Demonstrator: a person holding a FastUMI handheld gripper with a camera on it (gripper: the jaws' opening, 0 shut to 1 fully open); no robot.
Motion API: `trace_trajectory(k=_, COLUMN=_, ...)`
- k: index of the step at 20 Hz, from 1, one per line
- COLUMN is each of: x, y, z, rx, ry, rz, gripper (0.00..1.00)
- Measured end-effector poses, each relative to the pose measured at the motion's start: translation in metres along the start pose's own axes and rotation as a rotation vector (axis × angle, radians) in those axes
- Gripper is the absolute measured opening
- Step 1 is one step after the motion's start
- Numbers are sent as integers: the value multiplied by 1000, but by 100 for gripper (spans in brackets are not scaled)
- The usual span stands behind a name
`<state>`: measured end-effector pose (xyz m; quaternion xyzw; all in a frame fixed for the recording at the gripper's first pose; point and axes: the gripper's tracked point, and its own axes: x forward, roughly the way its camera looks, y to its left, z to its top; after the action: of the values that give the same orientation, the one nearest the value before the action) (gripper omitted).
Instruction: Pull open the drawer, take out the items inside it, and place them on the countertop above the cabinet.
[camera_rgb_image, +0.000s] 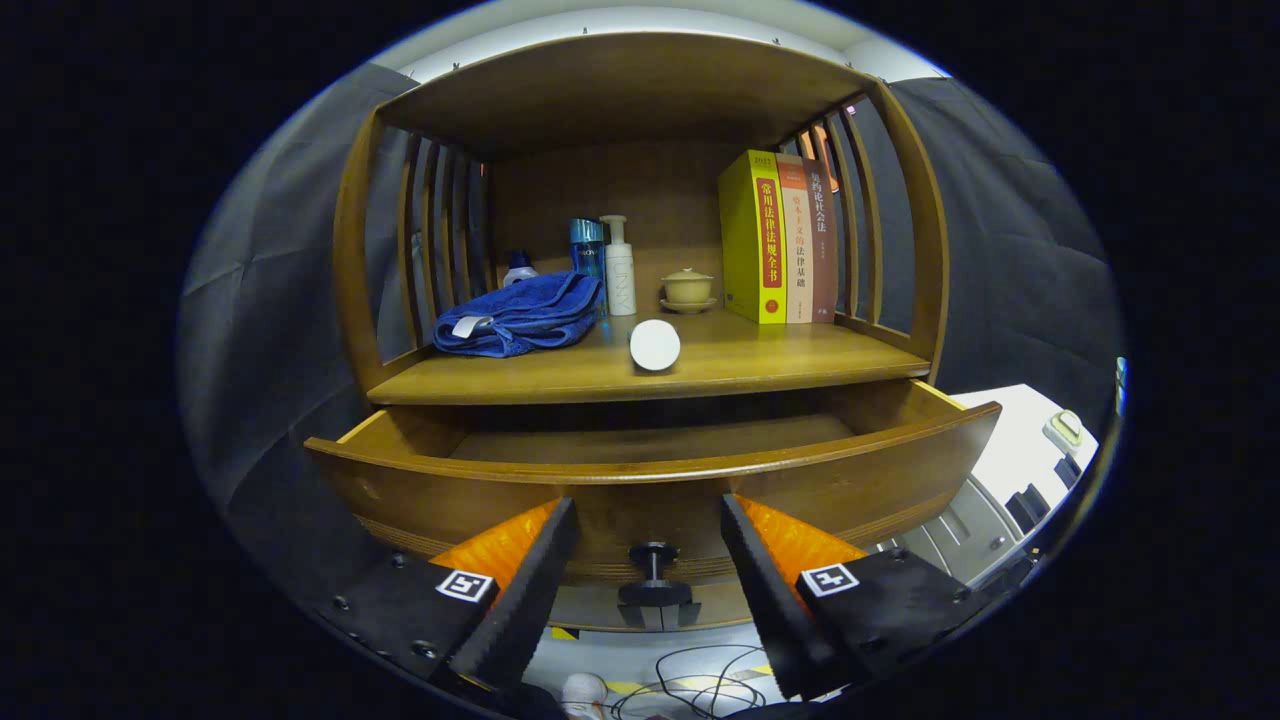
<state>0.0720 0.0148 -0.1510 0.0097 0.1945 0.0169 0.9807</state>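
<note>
The wooden drawer (660, 475) stands pulled out of the cabinet, and the strip of its floor that shows looks bare; the rest lies hidden behind its curved front. Its dark knob (653, 585) sits low on the front, between my fingers. My gripper (648, 520) is open, fingers apart on either side of the knob and touching nothing. On the countertop (800, 360) above the drawer lies a white cylinder (655, 344) on its side, its round end toward me. A folded blue towel (520, 315) rests to its left.
At the back of the countertop stand a blue bottle (587, 246), a white pump bottle (620, 268), a small lidded cup (687, 288) and three upright books (785, 238). Slatted sides and a shelf roof enclose it. Cables (690, 685) lie on the floor below.
</note>
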Motion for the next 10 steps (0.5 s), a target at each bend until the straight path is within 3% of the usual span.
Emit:
trace_trajectory(k=2, x=16, y=-14, z=-15, rx=-3, ry=-7, rz=-1, gripper=96)
trace_trajectory(k=10, x=61, y=-14, z=0, rx=-10, ry=-48, rz=-5, gripper=96)
